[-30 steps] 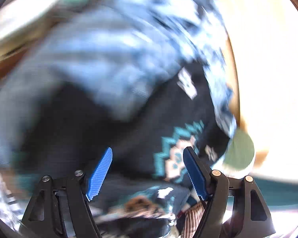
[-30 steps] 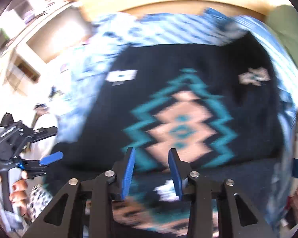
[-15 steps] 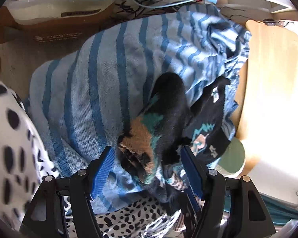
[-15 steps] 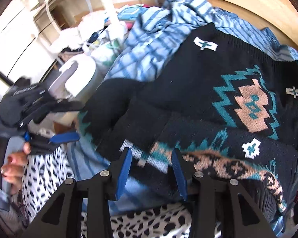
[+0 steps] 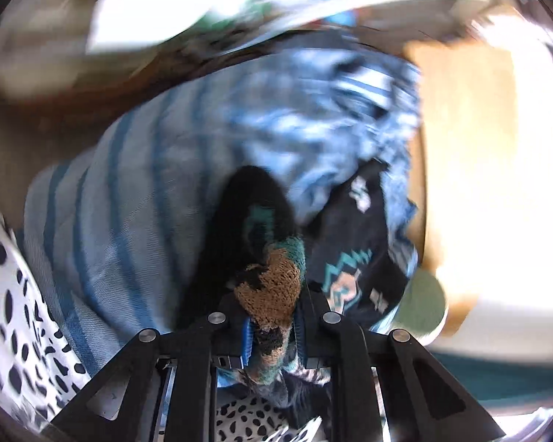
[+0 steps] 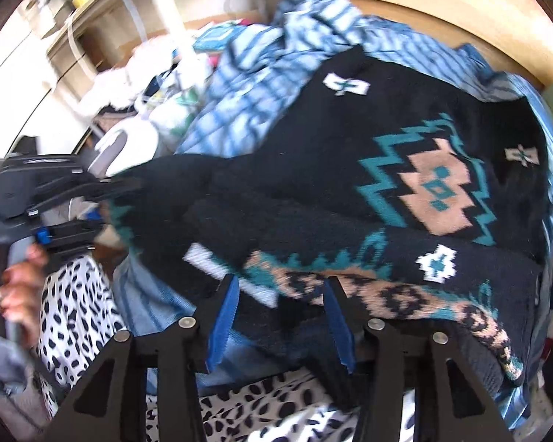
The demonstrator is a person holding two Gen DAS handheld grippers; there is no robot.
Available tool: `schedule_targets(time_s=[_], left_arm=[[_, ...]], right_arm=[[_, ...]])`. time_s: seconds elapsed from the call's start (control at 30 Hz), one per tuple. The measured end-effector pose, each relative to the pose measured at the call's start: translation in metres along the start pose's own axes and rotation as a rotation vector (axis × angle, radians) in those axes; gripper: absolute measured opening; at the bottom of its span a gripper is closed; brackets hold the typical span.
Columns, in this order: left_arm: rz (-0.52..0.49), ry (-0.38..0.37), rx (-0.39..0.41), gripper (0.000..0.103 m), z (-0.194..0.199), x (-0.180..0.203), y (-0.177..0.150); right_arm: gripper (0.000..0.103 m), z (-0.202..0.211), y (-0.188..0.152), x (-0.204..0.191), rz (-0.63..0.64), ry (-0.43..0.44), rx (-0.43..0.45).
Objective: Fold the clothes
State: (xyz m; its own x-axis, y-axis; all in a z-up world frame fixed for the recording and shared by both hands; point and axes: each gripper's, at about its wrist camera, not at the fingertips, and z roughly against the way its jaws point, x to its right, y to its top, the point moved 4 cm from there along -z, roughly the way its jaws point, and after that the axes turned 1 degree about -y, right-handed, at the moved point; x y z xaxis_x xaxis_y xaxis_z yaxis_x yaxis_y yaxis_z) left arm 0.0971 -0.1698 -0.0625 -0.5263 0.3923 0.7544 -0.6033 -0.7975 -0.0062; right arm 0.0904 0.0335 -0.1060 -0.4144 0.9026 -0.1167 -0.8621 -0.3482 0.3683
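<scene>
A black knit sweater (image 6: 350,191) with teal and tan diamond patterns lies spread over a blue striped cloth (image 6: 261,84). My left gripper (image 5: 272,335) is shut on the sweater's sleeve end (image 5: 272,287), which bunches up tan and teal between the blue pads. From the right wrist view that same left gripper (image 6: 103,202) shows at the left, pinching the black sleeve, held by a hand (image 6: 14,287). The right gripper (image 6: 280,324) is open, its blue fingers straddling the sweater's patterned hem without closing on it.
A white cloth with black spots (image 6: 73,313) lies at the lower left and under the grippers. A wooden board (image 6: 424,3) runs behind the pile. Shelves and white clutter (image 6: 129,73) stand at the back left. A green round object (image 5: 420,305) sits at the right.
My left gripper has closed on the sweater's sleeve end, which lay between its open fingers half a second ago. The right gripper has opened wider and moved nearer the hem.
</scene>
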Motion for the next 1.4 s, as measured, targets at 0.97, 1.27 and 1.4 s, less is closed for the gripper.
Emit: schedule_targets(time_s=[0.97, 1.27, 1.4], left_arm=[[0.016, 0.181, -0.113, 0.056, -0.016, -0.04, 0.0], [0.066, 0.161, -0.082, 0.069, -0.032, -0.045, 0.026], [0.024, 0.198, -0.096, 0.044, -0.049, -0.039, 0.027]], right_arm=[[0.041, -0.08, 0.039, 0.007, -0.025, 0.128, -0.091], [0.041, -0.094, 0.035, -0.004, -0.069, 0.139, -0.108], [0.041, -0.094, 0.034, -0.013, -0.055, 0.138, -0.107]])
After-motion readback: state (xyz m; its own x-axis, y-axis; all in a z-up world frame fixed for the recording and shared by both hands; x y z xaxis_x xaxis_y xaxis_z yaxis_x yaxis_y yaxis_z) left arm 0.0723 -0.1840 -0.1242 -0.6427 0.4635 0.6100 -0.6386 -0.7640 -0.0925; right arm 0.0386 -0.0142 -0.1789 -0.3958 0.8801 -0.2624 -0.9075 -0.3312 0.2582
